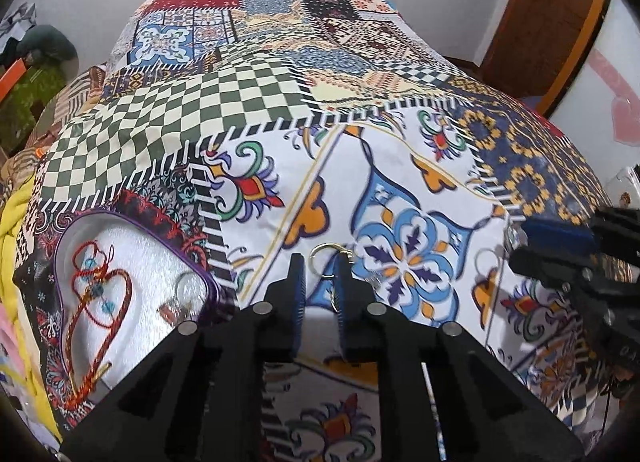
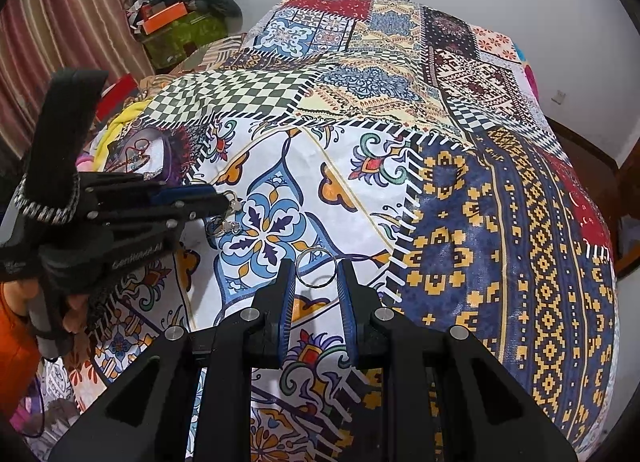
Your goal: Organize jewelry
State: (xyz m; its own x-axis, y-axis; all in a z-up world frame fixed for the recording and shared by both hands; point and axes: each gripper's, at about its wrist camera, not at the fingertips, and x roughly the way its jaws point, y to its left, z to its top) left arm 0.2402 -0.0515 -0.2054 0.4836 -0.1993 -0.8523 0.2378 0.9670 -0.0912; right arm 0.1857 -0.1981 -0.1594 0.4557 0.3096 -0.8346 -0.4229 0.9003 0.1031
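Patchwork cloth of many printed patterns [image 1: 256,102] covers the bed under us, white wall behind it. Our left claw [image 1: 320,274] sits low over the white floral patch, its two black fingers with blue ribbed pads [image 1: 299,294] narrowly parted, and a small silver key ring with a gold-coloured link [image 1: 325,258] shows in the gap at the tips. Whether the pads actually grip that ring we cannot tell; from the right wrist view the trinket [image 2: 230,214] dangles right at those tips.

Over to our right claw [image 2: 316,274]: fingers spread a little wider, and a plain silver ring [image 2: 316,267] lies flat on the cloth between the tips, neither pad clearly touching it. This claw hovers just above the blue and orange flower motif [image 2: 268,234].

Moving outward, at the left edge of the bed lies a white tray with a purple rim [image 1: 132,222]. Inside we see a red cord bent into heart shapes with turquoise beads [image 1: 100,294], and near its right corner another small keyring piece [image 1: 182,302], details blurred. A hand [image 2: 72,314] grips the left tool's handle. Beyond the bed, a pile of clothes and boxes [image 2: 180,18] sits against the wall.
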